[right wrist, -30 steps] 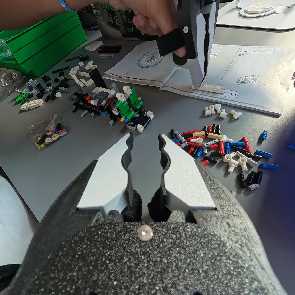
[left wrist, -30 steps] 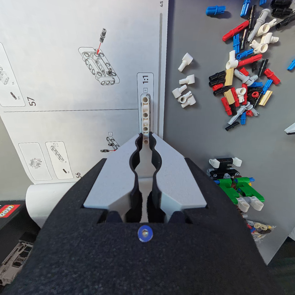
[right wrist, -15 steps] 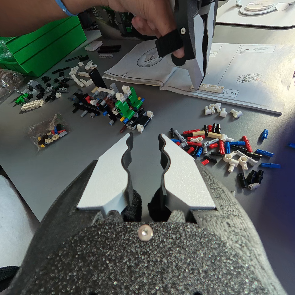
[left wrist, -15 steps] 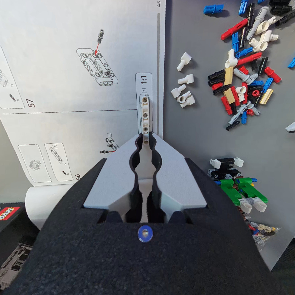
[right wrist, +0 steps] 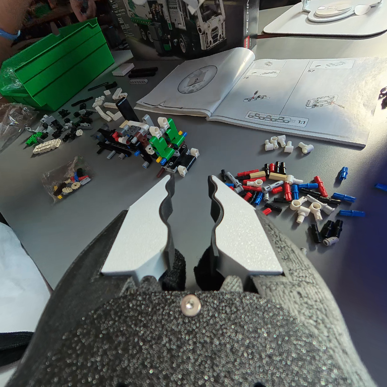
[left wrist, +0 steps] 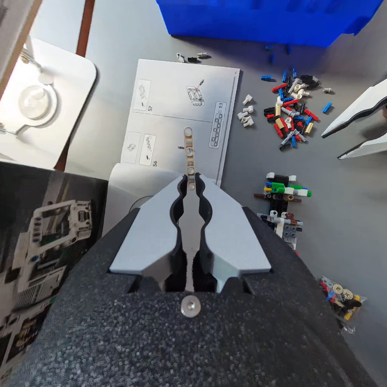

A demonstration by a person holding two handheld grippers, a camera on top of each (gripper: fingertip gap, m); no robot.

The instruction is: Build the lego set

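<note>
Left gripper is pinching 1 thin pale beam by its near end, both pads tight on its sides, and the rest of it sticks straight out ahead of the fingertips, up off the open instruction booklet that lies below and ahead. I count about 4 round holes along the beam, but the blur makes that a rough count. Off to this gripper's left sits 1 dark product box with a truck picture, and farther ahead-left 1 white tray. To its right stands 1 half-built model with green, black and white parts. Ahead-right, just beside the booklet's edge, is a cluster of about 6 white connectors, and past those 1 loose pile of red, blue, black, tan and grey pins, too many to count properly. 1 blue bin is far ahead.

Right gripper is spread wide with only bare grey table between the fingers, hovering clear of everything. The pin pile starts just beside its right fingertip, the model is just ahead-left, 1 small clear bag of parts is to its left, and 1 green bin is well ahead-left.
</note>
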